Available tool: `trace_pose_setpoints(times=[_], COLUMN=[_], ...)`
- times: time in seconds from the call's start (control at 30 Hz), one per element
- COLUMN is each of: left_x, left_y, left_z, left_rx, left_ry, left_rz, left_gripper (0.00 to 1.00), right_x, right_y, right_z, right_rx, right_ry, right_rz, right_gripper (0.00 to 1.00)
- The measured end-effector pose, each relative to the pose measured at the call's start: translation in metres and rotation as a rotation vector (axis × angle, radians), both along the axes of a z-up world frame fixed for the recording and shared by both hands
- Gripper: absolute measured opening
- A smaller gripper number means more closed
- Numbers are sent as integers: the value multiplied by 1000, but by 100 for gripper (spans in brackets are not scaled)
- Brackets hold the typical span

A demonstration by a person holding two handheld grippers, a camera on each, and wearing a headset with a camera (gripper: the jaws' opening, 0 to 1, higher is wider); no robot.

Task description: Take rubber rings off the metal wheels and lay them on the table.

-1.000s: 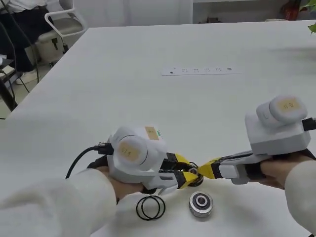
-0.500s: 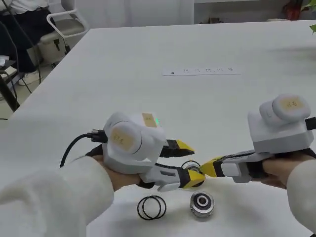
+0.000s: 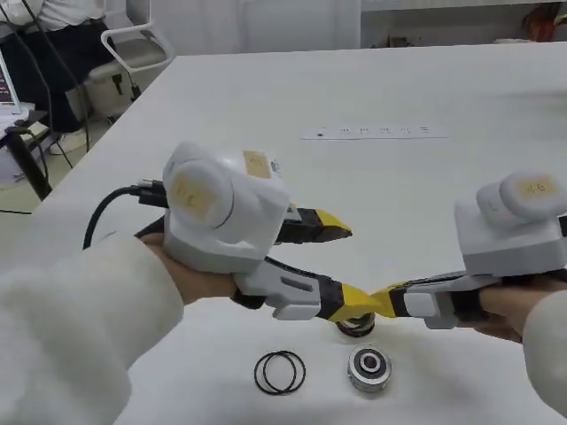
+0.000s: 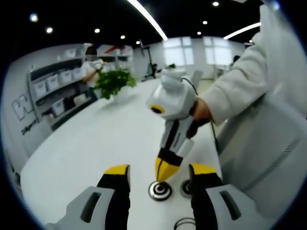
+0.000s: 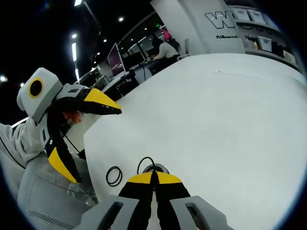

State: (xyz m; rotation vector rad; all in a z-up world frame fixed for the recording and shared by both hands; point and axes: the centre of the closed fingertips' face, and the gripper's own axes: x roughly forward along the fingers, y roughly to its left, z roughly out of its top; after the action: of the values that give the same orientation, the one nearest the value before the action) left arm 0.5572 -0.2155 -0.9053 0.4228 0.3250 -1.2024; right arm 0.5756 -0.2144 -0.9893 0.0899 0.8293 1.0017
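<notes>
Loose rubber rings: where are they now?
Head view: the loose rubber rings lie flat on the table near the bottom edge, just left of the nearer metal wheel, not touching it.

On the table (image 3: 266,115), close to us, we find two rubber rings (image 3: 280,372) lying left of a metal wheel (image 3: 368,367). Just behind it sits a second wheel (image 3: 356,326), under the right gripper (image 3: 376,299). A marked strip (image 3: 372,133) lies well behind, mid-table.

black rubber rings (image 3: 280,372), silver wheel (image 3: 368,368), yellow-tipped fingers (image 3: 332,221), white table (image 3: 372,80)
</notes>
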Motion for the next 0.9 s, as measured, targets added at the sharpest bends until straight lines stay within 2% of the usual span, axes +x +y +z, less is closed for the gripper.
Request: trace_pose_setpoints(times=[0.17,0.33,0.43,0.57,0.63,0.9], left_x=[-6,-12,-15,-20,-22,-33], left_y=[6,18,26,35,40,65], left_z=[10,22,28,35,41,63], left_rx=[-4,-3,11,24,30,-3], left_ry=[-7,-17,-34,-32,-47,-73], left_rz=[-3,15,22,32,34,85], left_gripper=[51,55,56,60,62,67], right_x=[-1,-2,-2,-4,-5,-9], right_y=[2,4,6,8,9,14], right_z=[1,3,4,5,6,10], right_rx=[7,13,19,24,27,40], right_ry=[-1,0,0,3,2,0], right_rz=[9,15,17,24,30,49], right_gripper=[0,0,0,0,0,0])
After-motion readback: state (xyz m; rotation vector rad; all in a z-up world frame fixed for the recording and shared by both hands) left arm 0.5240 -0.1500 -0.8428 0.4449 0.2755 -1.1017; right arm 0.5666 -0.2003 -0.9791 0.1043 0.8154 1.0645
